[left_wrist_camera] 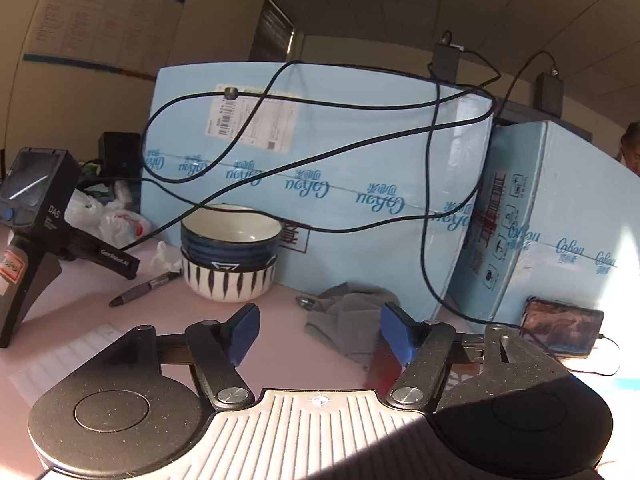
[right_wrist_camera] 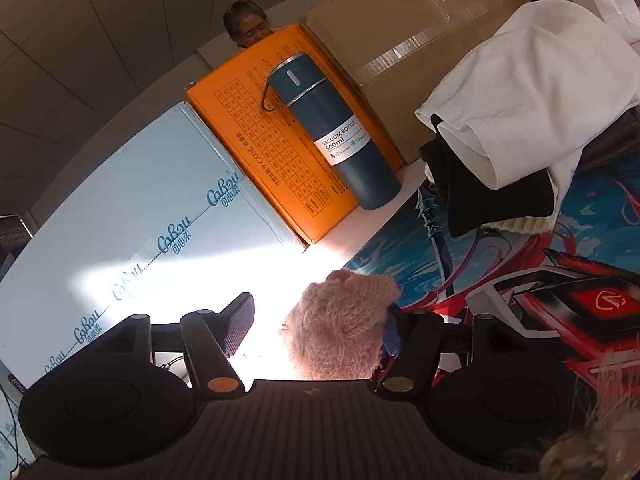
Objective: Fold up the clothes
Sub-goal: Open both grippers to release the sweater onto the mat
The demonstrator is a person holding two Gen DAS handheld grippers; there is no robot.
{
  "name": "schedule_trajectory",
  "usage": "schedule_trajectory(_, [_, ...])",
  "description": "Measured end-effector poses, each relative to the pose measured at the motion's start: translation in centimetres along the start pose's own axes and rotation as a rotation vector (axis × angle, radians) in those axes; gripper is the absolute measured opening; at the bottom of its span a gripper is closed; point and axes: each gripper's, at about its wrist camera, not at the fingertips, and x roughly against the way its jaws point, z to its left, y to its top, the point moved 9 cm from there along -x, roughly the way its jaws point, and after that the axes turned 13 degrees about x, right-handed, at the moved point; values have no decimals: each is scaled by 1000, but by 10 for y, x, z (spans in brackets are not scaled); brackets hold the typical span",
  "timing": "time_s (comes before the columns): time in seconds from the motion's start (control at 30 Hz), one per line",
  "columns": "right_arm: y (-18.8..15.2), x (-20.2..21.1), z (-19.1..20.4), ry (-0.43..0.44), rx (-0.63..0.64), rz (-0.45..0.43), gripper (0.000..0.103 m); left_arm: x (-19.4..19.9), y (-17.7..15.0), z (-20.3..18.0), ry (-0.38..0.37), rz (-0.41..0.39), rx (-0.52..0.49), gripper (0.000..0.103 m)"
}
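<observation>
Both tongs stand wide apart. Left gripper (left_wrist_camera: pixel 318 336) has its blue-padded jaws spread over the pale pink table (left_wrist_camera: pixel 168 312), pinching nothing; a crumpled grey cloth (left_wrist_camera: pixel 352 316) lies on the table just beyond them, against the foot of a large light-blue cardboard carton (left_wrist_camera: pixel 340 152) printed with a blue logo. Black cables (left_wrist_camera: pixel 320 100) drape across that carton's face. A second light-blue carton (left_wrist_camera: pixel 560 216) leans beside it.

Left of the cloth sit two stacked ceramic bowls: a dark-blue ribbed bowl (left_wrist_camera: pixel 232 240) with a cream inside nests in a white bowl with black stripes (left_wrist_camera: pixel 228 280). As far as the upper bowl's inside shows, it looks bare. A grey marker pen (left_wrist_camera: pixel 144 288) lies near them, and a dark phone (left_wrist_camera: pixel 564 326) leans by the second carton.

Right gripper (right_wrist_camera: pixel 318 330) is also spread; a fluffy pink knitted garment (right_wrist_camera: pixel 340 328) bunches between its jaws, resting against the right-hand one, with clear space to the left-hand one. Beyond, a dark-teal steel vacuum bottle (right_wrist_camera: pixel 332 132), lid on, stands before an orange printed box (right_wrist_camera: pixel 260 148) and a taped brown cardboard box (right_wrist_camera: pixel 400 40). A white T-shirt (right_wrist_camera: pixel 532 92) is heaped on a folded black garment (right_wrist_camera: pixel 492 196) upon a colourful illustrated mat (right_wrist_camera: pixel 540 280). A person's head (right_wrist_camera: pixel 246 24) shows behind the orange box.
</observation>
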Motion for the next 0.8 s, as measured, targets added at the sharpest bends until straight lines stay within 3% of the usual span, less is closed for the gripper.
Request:
schedule_trajectory(0.07, [8,8,1,-36,51,-67,94,4,0,-26,-68,-32,-52,102])
schedule_trajectory(0.1, [13,13,0,-48,73,-96,95,5,-1,-39,-100,-48,-79,103])
schedule_trajectory(0.2, [17,18,8,84,39,-113,95,6,-7,-77,-194,-56,-148,103])
schedule_trajectory(0.27, [13,15,18,210,7,-59,95,0,-15,-100,-249,-21,-193,103])
schedule_trajectory(0.37, [-3,13,48,431,15,83,95,-14,-42,-132,-326,119,-291,103])
schedule_trajectory(0.47, [-19,10,70,552,35,206,95,-25,-74,-162,-402,262,-397,103])
schedule_trajectory(0.6, [-27,2,62,434,51,240,96,-30,-113,-202,-489,375,-528,103])
schedule_trajectory(0.8, [-29,-7,45,400,-26,265,96,-18,-155,-271,-685,471,-605,103])
